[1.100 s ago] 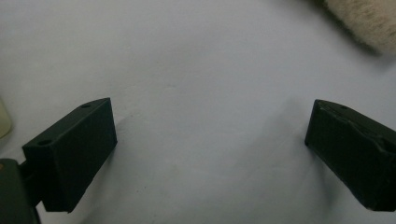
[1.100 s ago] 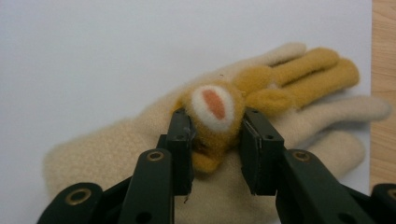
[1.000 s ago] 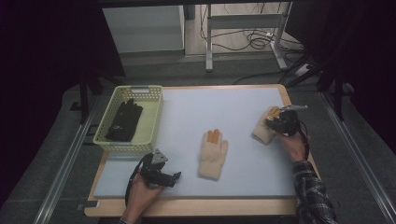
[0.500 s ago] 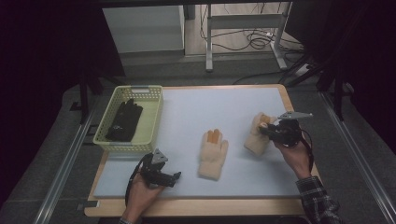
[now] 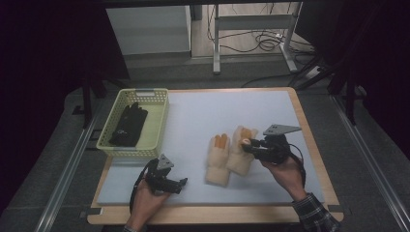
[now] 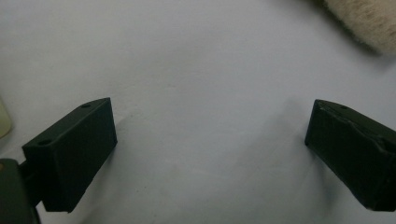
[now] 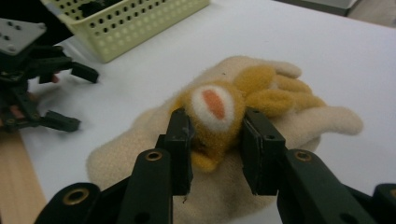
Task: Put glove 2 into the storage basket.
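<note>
From the high view, the right gripper (image 5: 247, 143) pinches a fluffy cream glove (image 5: 240, 153) by the orange patch at its finger end and holds it just beside a second matching glove (image 5: 217, 159) lying flat on the pale blue mat (image 5: 203, 111); the two touch along their sides, which reads as bringing the pair together before they go anywhere. The yellow basket (image 5: 155, 126) at the mat's left edge already holds a black glove (image 5: 128, 124) (so sorted pairs probably end up there). The left gripper (image 5: 180, 184) rests low on the mat near the front edge, apart from both cream gloves, apparently waiting its turn. In the left gripper view its jaws stand spread wide over bare mat with nothing between them, a corner of the flat glove's fleece (image 6: 369, 21) showing at the top right. In the right gripper view the black fingers (image 7: 180, 140) press either side of a bunched orange-and-white tuft of the held glove, a grip on raised fabric that lets the rest drape onto the mat, with the basket's perforated wall (image 7: 126, 25) beyond.
</note>
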Available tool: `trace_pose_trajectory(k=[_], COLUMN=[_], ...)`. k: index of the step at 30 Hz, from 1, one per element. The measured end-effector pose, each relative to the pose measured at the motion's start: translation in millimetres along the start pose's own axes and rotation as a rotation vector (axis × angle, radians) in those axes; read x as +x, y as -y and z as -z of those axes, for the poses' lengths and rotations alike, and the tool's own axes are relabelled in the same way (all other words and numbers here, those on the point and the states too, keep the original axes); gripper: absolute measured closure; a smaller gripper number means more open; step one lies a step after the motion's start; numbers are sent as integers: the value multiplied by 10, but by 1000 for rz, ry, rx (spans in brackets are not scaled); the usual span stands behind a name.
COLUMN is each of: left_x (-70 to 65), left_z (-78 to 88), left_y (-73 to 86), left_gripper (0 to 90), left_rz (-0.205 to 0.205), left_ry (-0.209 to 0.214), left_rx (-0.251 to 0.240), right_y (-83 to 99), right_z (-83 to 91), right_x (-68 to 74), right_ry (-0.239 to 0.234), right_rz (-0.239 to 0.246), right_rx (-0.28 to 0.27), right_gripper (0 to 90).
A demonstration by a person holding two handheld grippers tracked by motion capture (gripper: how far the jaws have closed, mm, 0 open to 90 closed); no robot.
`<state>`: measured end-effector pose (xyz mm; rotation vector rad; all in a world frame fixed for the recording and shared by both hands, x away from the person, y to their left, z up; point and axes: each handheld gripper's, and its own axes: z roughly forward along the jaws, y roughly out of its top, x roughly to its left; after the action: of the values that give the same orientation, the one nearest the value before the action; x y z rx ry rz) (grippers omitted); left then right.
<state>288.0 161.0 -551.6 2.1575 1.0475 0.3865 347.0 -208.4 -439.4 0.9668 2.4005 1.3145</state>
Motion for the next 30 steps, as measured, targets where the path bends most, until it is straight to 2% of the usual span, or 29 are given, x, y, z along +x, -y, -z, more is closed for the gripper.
trace_pose_trajectory(k=[3, 7, 12, 15, 17, 20, 23, 26, 28, 30], left_x=[0, 0, 0, 2, 2, 2, 1, 0, 0, 0], left_z=[0, 0, 1, 3, 3, 3, 3, 2, 2, 2], left_y=[0, 0, 1, 0, 0, 0, 0, 1, 1, 1], left_gripper=[25, 25, 25, 25, 25, 25, 25, 26, 25, 25], left_rz=[-1, 0, -1, -4, -4, -4, -4, -2, -2, -2], left_ry=[0, -1, 0, 1, 0, 0, 1, 1, 1, 1], left_rx=[0, -1, 0, 2, 3, 3, 3, 3, 3, 3], right_y=[-30, -42, 56, 147, 208, 258, 224, 177, 169, 191], right_z=[-154, -408, -741, -859, -919, -934, -848, -706, -618, -534], right_x=[137, 298, 451, 499, 499, 486, 467, 420, 376, 315], right_ry=[-28, -41, -50, -26, -24, -25, -31, -41, -29, -22], right_rz=[12, 42, 56, 69, 77, 69, 74, 90, 94, 87], right_rx=[14, 40, 102, 127, 153, 155, 136, 113, 97, 92], right_gripper=[649, 647, 634, 590, 512, 434, 394, 392, 398, 460])
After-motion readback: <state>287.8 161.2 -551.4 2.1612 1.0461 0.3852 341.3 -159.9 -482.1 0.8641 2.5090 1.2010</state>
